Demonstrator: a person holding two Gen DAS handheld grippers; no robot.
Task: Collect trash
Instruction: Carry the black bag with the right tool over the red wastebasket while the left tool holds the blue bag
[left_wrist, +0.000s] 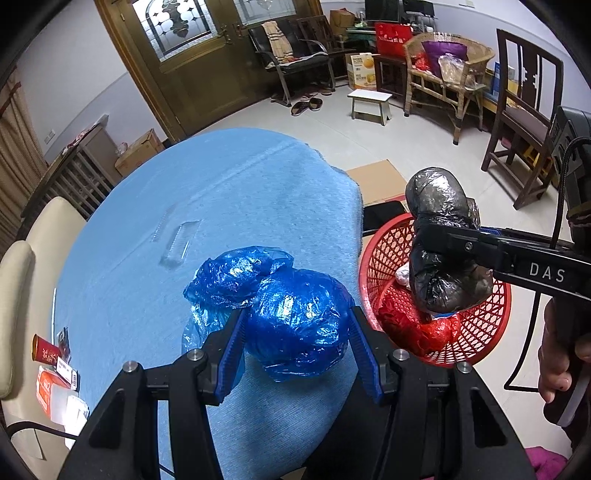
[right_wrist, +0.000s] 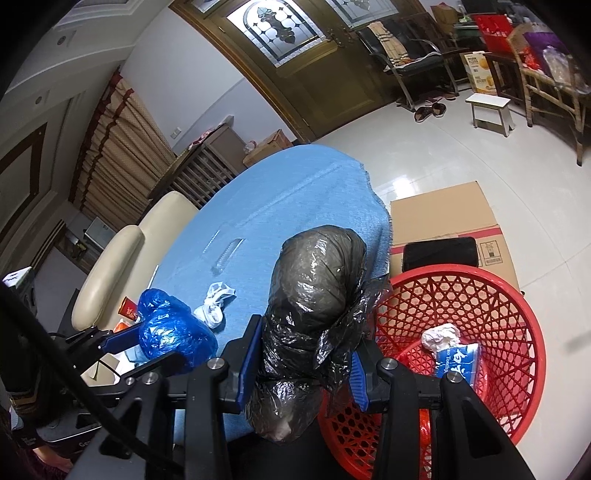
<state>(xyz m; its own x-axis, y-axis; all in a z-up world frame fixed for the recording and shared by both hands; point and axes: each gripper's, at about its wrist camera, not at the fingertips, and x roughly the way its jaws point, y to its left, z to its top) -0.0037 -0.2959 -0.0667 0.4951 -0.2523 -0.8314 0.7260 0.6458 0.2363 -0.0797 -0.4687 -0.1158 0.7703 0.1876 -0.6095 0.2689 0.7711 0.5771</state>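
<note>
Trash in 2 bundles sits in my jaws: my right gripper (right_wrist: 301, 373) is clenched around the waist of a black plastic bundle (right_wrist: 314, 317), whose long axis runs upright, across the fingers, its upper lobe standing above them and its lower lobe hanging below; that bundle hangs over the near rim of the red basket (right_wrist: 517, 332), just right of the table edge, so from my right side the drop looks like a short move right and down; my left gripper (left_wrist: 297, 343) has its blue pads against both sides of a blue plastic bundle (left_wrist: 295, 314), which I judge gripped, though it looks to rest on the blue tablecloth (left_wrist: 221, 206), the basket lying to its right; inside the basket I see a crumpled white wad (right_wrist: 441, 338), a blue-and-white wrapper (right_wrist: 456, 358) and red plastic (left_wrist: 413, 328); a knotted white scrap (right_wrist: 216, 304) lies on the cloth, nearer my left side.
</note>
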